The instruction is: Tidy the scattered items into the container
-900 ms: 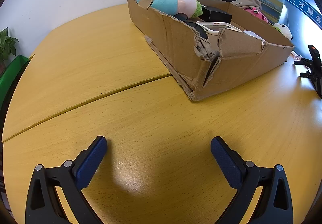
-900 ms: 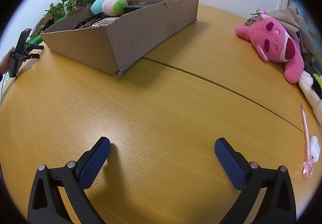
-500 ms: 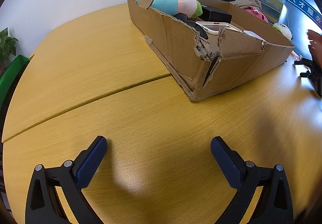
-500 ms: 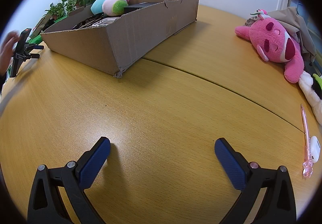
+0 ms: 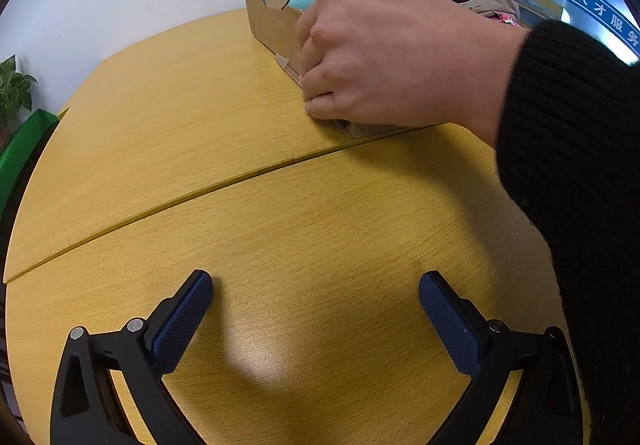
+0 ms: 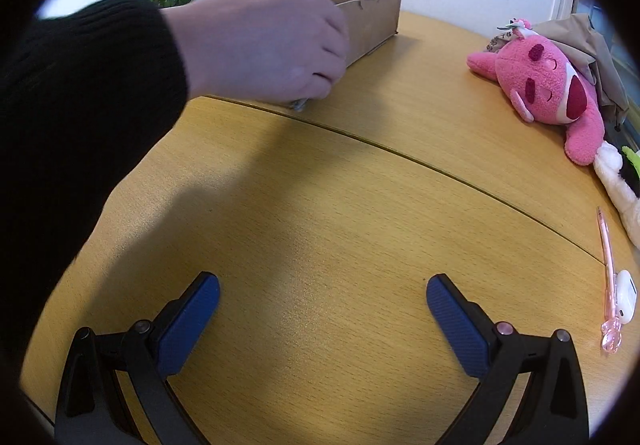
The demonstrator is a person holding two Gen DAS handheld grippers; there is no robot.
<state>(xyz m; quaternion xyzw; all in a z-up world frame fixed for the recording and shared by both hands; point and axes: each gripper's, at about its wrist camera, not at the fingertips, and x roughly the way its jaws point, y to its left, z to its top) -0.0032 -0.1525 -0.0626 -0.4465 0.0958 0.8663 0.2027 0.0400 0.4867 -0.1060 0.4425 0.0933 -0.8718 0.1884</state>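
Right now both tools sit released and empty: left tool, right tool. A bare hand covers the cardboard box ahead. Remaining items, the pink plush and pink pen, lie off to the right on the desk, nearer the right tool.

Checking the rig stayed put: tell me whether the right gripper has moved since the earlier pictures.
No. The right gripper sits the same against the wooden table's curved seam and the pink plush toy.
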